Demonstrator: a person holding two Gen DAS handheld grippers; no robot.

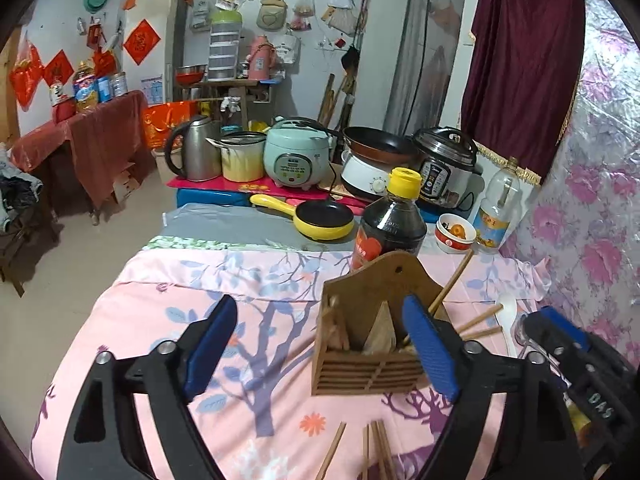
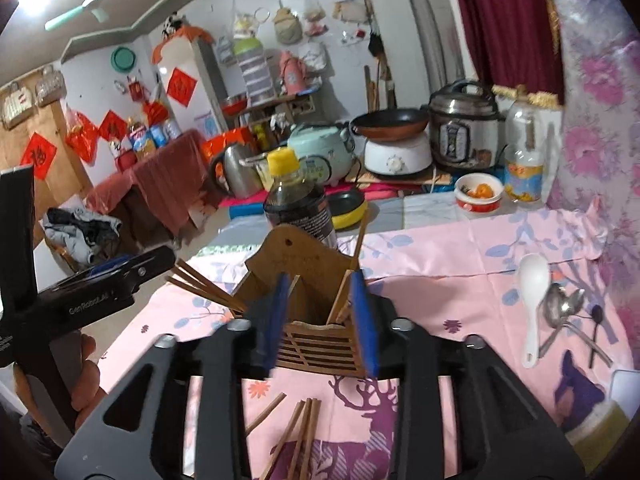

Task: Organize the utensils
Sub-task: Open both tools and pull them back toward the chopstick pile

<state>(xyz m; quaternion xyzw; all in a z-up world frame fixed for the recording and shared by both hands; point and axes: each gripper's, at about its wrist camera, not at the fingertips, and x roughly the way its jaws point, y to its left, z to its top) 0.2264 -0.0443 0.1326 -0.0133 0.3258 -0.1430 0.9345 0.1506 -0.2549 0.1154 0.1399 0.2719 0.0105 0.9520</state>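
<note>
Where one holder stands, loose chopsticks.

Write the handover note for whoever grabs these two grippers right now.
Left gripper: open, empty, hovering in front of the wooden utensil holder.
Right gripper: jaws partly closed, nothing visibly between them, just in front of the holder.
Done: several chopsticks already stand in the holder.
Left: loose chopsticks lie on the pink cloth near the grippers; the white spoon and metal spoons lie to the right of the holder.
Mind the dark sauce bottle right behind the holder.
</note>
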